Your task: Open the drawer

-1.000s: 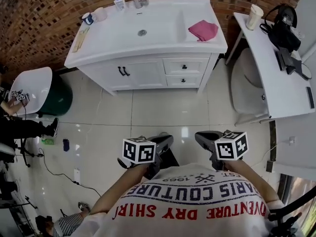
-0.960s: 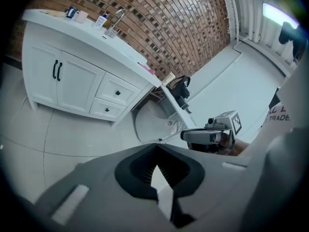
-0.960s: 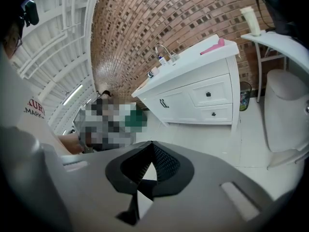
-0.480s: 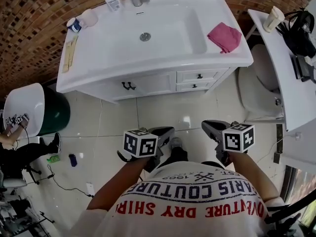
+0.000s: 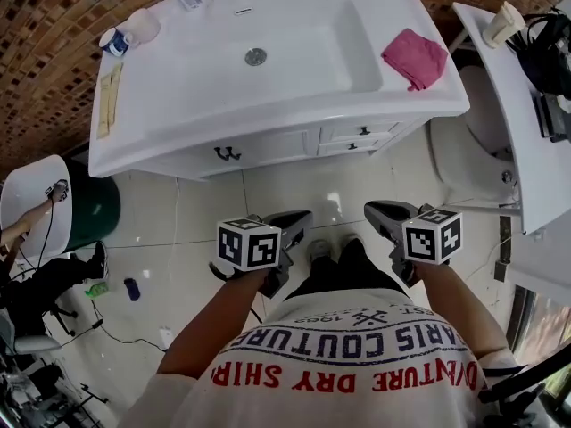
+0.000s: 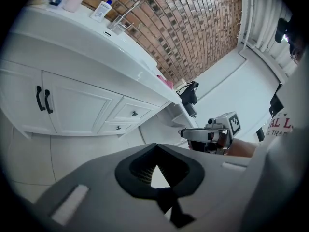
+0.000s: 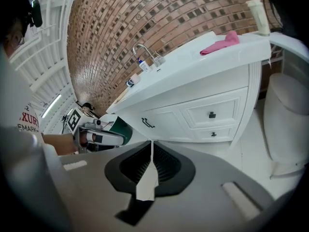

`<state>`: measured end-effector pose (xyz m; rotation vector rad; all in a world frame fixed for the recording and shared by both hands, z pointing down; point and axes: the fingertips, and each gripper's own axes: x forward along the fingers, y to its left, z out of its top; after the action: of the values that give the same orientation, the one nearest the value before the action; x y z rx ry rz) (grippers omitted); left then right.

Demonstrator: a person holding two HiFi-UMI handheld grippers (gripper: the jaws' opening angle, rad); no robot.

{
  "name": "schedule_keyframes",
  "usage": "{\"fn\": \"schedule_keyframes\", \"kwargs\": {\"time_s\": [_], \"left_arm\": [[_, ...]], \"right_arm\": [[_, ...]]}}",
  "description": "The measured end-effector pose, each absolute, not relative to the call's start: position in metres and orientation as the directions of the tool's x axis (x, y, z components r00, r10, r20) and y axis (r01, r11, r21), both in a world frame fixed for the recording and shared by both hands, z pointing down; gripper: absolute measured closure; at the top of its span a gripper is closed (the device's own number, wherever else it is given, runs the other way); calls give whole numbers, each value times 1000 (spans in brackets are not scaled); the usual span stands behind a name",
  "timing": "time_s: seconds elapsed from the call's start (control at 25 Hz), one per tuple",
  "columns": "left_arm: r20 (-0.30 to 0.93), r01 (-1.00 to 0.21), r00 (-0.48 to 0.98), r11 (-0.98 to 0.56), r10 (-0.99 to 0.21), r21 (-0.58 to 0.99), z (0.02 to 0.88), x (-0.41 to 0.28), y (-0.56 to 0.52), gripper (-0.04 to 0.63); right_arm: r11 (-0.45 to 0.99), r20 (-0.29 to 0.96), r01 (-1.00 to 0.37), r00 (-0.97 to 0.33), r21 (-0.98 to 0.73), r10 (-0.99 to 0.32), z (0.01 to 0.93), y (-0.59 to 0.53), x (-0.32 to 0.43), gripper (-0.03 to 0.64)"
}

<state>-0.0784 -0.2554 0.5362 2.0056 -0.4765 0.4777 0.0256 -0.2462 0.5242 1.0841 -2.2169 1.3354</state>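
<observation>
Basically two small drawers sit stacked at the right end of the white vanity [image 5: 152, 105], under the counter edge where a pink cloth [image 5: 415, 58] lies. The upper drawer [image 7: 229, 110] is the likelier target, with the lower drawer [image 7: 227, 132] just beneath it. Both are flush in the cabinet front, so nothing has been opened yet.

Each has one small dark knob [image 7: 212, 114] at the centre of its panel, which looks like the only place to take hold. The front is a rigid painted panel and probably slides on runners. It is likely light to moderate and won't flex. The knob is tiny and smooth, so a slip seems the main risk. The best hold would be a square pinch behind the knob head, followed by a straight, level pull. To the left of the drawers are cupboard doors with two dark bar handles [image 7: 147, 123], which are not the task's.

The right gripper [image 7: 151, 144] has its jaws all but together with only a hairline slit. They have just been easing apart, and nothing is between them. The left gripper [image 6: 154, 149] has its tips pressed together and is empty. Both are held low over the tiled floor [image 5: 294, 194], well apart from the vanity, and they point toward it. The jaws would need to open wider before meeting the knob.
</observation>
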Motion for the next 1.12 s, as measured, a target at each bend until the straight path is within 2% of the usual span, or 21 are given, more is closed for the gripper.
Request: {"fn": "schedule_keyframes", "kwargs": {"time_s": [0.36, 0.52, 0.76, 0.92, 1.12], "left_arm": [[542, -553, 825, -419, -158, 720, 555, -77, -265, 611], [537, -550, 829, -407, -159, 729, 558, -78, -265, 611], [542, -558, 824, -398, -165, 728, 556, -85, -265, 611], [543, -568, 820, -385, -182, 728, 555, -92, -266, 611], [546, -572, 817, -374, -186, 730, 560, -100, -268, 611]], "right_arm": [[266, 659, -777, -627, -571, -415, 567, -282, 41, 545], [258, 693, -795, -606, -549, -391, 595, -306, 52, 474], [231, 751, -856, -517, -463, -412, 635, -357, 77, 440], [146, 780, -900, -430, -411, -455, 665, -389, 99, 410], [72, 812, -933, -344, -353, -472, 709, -410, 117, 405]]}}
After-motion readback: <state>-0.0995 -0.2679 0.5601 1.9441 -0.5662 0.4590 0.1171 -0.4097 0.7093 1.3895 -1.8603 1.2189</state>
